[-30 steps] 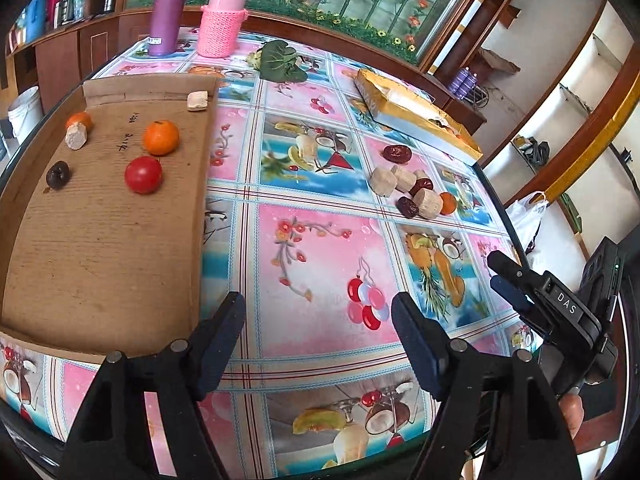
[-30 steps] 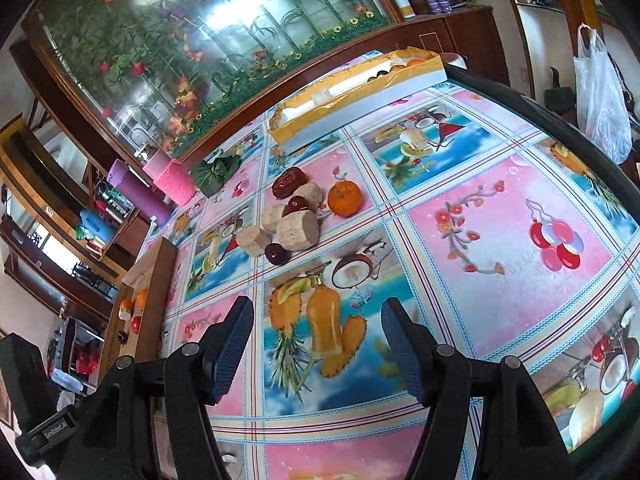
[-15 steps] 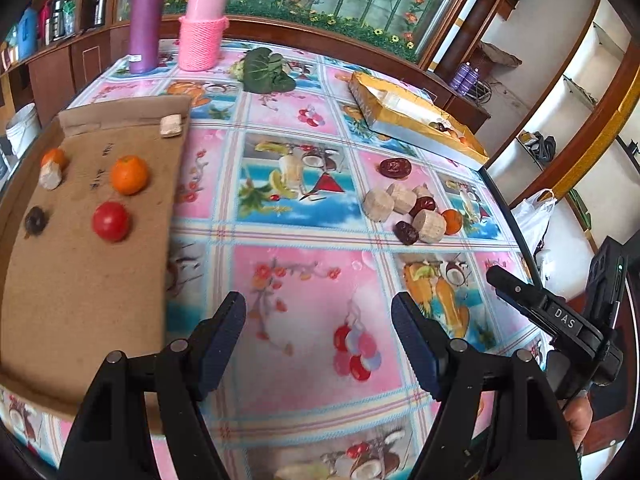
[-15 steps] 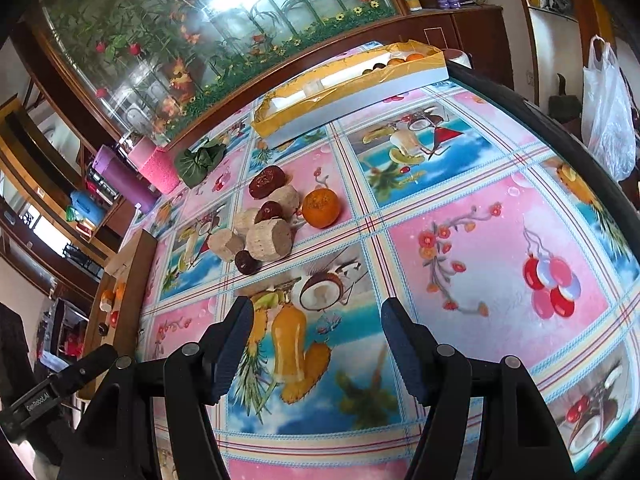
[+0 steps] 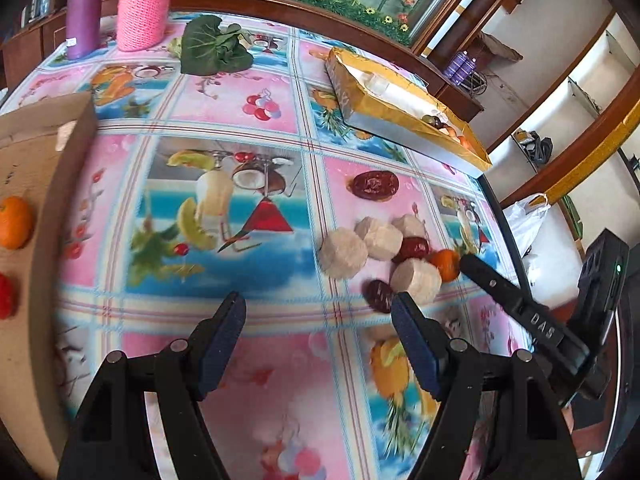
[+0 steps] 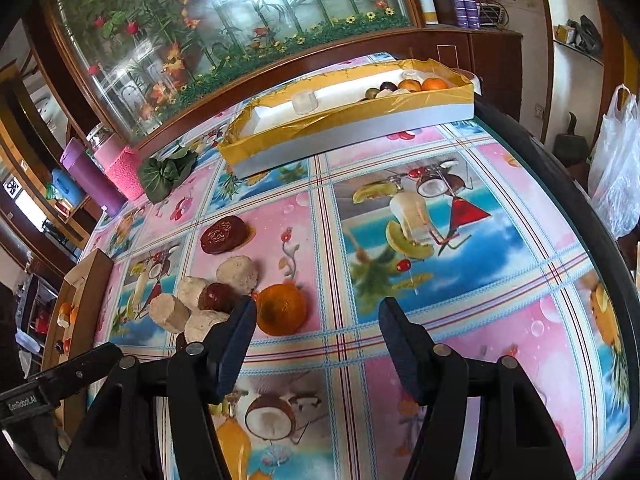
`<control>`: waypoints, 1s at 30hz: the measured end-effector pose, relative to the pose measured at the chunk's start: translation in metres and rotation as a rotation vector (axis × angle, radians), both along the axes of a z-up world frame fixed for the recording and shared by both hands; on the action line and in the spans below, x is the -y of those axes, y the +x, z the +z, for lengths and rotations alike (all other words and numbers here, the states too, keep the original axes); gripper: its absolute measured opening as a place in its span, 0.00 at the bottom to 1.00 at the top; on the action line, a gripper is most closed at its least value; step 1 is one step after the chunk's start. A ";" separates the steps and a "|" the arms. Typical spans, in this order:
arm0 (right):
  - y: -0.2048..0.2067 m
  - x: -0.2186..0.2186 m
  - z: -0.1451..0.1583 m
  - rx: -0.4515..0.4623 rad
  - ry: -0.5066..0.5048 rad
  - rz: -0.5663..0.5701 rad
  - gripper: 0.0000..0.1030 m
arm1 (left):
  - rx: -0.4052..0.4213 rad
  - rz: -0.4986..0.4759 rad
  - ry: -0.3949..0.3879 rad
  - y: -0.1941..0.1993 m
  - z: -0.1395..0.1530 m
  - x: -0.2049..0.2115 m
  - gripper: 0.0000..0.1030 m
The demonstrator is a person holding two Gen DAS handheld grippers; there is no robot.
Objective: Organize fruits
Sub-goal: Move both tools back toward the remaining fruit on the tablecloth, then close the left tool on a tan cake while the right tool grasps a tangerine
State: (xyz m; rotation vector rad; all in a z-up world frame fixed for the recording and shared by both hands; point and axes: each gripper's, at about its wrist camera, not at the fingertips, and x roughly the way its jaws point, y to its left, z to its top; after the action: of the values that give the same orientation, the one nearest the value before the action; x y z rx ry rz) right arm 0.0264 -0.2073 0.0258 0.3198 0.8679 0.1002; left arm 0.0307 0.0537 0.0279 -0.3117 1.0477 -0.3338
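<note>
A cluster of fruit lies on the patterned tablecloth: a small orange (image 6: 281,314), several pale cut chunks (image 6: 238,274), dark red dates (image 6: 216,296) and a big flat dark red date (image 6: 222,234). My right gripper (image 6: 318,326) hovers just right of the orange; its jaws are closing with nothing between them. The same cluster shows in the left wrist view, with the pale chunks (image 5: 344,252) and orange (image 5: 445,264) ahead and right of my open, empty left gripper (image 5: 318,320). The right gripper's finger reaches the orange there.
A gold-rimmed white box (image 6: 348,120) with fruit in its far end stands at the back. A cardboard tray (image 5: 36,184) on the left holds an orange (image 5: 14,222) and a red fruit. A purple bottle (image 5: 82,4), pink-sleeved jar (image 5: 146,8) and green leaf (image 5: 214,46) stand far left.
Both grippers have moved forward towards the fruit cluster, which now looks larger and closer. The cardboard tray has slid to the left edge of the left view. The right jaws stand slightly narrower.
</note>
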 end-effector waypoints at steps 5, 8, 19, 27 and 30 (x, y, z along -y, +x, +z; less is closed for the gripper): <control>0.007 -0.011 -0.004 0.027 -0.014 0.043 0.54 | -0.009 0.009 -0.034 0.017 -0.011 0.001 0.62; 0.012 -0.019 -0.009 0.021 -0.032 0.061 0.53 | 0.011 0.010 -0.046 0.023 -0.012 -0.001 0.59; 0.015 -0.031 -0.012 0.027 -0.100 0.073 0.39 | 0.147 -0.037 0.064 0.023 -0.012 0.020 0.48; 0.015 -0.034 -0.013 0.027 -0.104 0.077 0.35 | 0.186 -0.109 0.106 0.014 -0.015 0.043 0.46; 0.014 -0.036 -0.012 0.028 -0.099 0.080 0.32 | 0.179 -0.106 0.105 0.016 -0.015 0.045 0.42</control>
State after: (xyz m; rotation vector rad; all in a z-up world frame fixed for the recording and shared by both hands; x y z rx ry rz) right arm 0.0404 -0.1717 0.0135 0.1903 0.8549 0.1351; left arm 0.0463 0.0084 0.0125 -0.1302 0.9038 -0.3930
